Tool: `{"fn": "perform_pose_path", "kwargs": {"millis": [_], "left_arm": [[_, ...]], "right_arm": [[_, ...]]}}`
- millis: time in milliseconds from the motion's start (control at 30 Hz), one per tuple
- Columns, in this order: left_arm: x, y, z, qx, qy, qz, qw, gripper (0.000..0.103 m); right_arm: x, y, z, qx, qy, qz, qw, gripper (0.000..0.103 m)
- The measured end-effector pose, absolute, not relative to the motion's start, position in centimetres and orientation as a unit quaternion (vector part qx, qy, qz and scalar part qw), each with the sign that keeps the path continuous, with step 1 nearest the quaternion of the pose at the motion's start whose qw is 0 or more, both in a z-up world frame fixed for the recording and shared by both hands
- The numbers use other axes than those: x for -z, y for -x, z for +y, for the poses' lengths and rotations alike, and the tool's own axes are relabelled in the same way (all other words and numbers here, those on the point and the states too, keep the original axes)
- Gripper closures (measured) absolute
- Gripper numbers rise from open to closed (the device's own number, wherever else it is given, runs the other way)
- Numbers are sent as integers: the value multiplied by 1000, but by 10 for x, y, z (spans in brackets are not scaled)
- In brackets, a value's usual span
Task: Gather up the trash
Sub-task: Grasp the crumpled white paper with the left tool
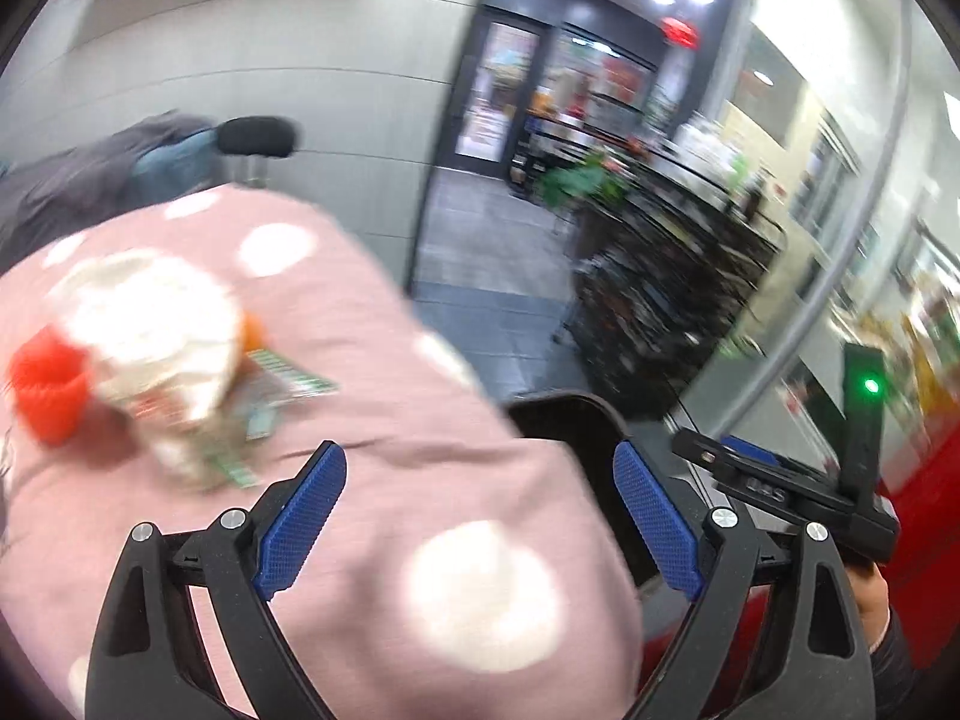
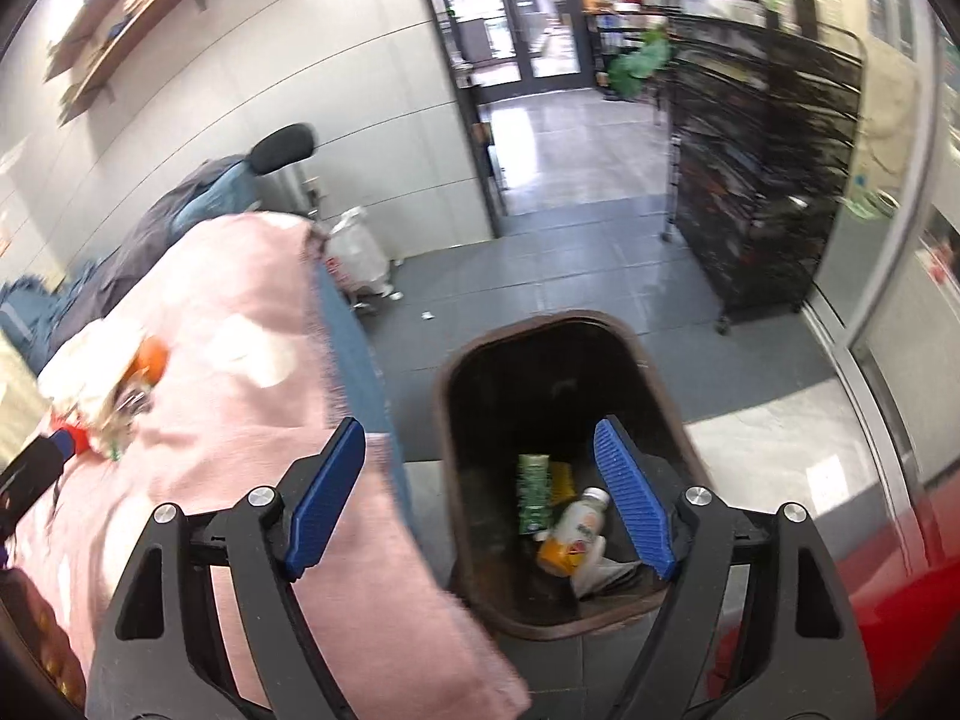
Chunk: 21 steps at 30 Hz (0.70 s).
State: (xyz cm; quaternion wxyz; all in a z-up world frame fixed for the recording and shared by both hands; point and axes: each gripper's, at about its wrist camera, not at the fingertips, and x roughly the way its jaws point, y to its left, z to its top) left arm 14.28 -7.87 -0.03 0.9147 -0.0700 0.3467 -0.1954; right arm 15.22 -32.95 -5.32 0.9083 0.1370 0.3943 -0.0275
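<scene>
Grey tiled floor [image 2: 540,276], pale panelled wall [image 2: 336,84], glass doors [image 2: 510,18], black rack [image 2: 762,198].

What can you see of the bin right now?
The bin is dark, with a brownish rounded-rectangular rim, and looks like plastic. It stands upright and open on the grey tiled floor, beside the pink-covered surface. Inside lie a green carton, a white and orange bottle on its side, something yellow and crumpled white paper. Nothing grips it; the right gripper is open above it.
</scene>
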Motion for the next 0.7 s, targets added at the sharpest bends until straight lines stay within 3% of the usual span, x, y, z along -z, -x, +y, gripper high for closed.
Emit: {"fn": "perform_pose_path", "kwargs": {"millis": [400, 700], "left_arm": [[14, -166, 30, 102, 157, 365, 912, 29], [21, -197, 57, 104, 212, 386, 892, 39]], "right_arm": [[36, -172, -233, -111, -70, 412, 902, 24], [26, -169, -174, -159, 0, 410, 898, 24]]}}
